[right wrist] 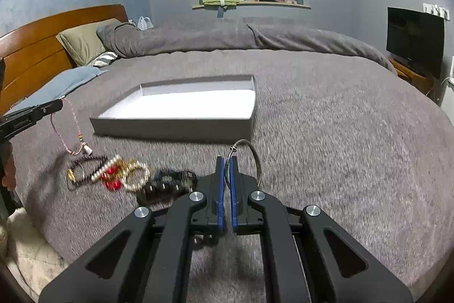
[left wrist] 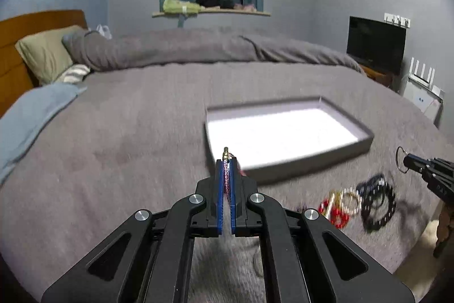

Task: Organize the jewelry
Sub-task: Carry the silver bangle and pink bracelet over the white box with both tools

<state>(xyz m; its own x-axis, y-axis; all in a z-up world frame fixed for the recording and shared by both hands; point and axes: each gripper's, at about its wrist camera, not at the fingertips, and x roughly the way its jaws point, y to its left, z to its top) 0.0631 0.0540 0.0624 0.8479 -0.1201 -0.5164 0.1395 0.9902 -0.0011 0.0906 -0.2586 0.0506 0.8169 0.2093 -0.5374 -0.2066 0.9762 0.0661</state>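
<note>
Jewelry mostly sits in a loose pile (right wrist: 127,178) on the grey blanket (right wrist: 340,146), just in front of the tray (right wrist: 173,127), and the tray's white floor shows nothing in it from either view, so by my read you're at the start: two pieces picked, none placed. Your left gripper (left wrist: 227,161) is clamped on a pink braided bracelet (right wrist: 72,129); in the left view the cord is pinched between the blue pads with a brass end poking out above the tips, and in the right view the rest of it hangs as a loop, with a small tassel at the bottom, clear of the blanket. Your right gripper (right wrist: 227,161) is clamped on a thin wire ring (right wrist: 249,158), which stands up beside the fingers. Left to do, as I judge it: carry both to the tray, drop them, then go through the pile, which holds dark bead strands, a pearl-like string, red beads and some gold bits. Hard to make out: the pile is motion-blurred, so I can't count pieces or say which are tangled. The tray's inside is blown out white, so any dividers are unreadable. Whatever lies under either gripper body is hidden.
</note>
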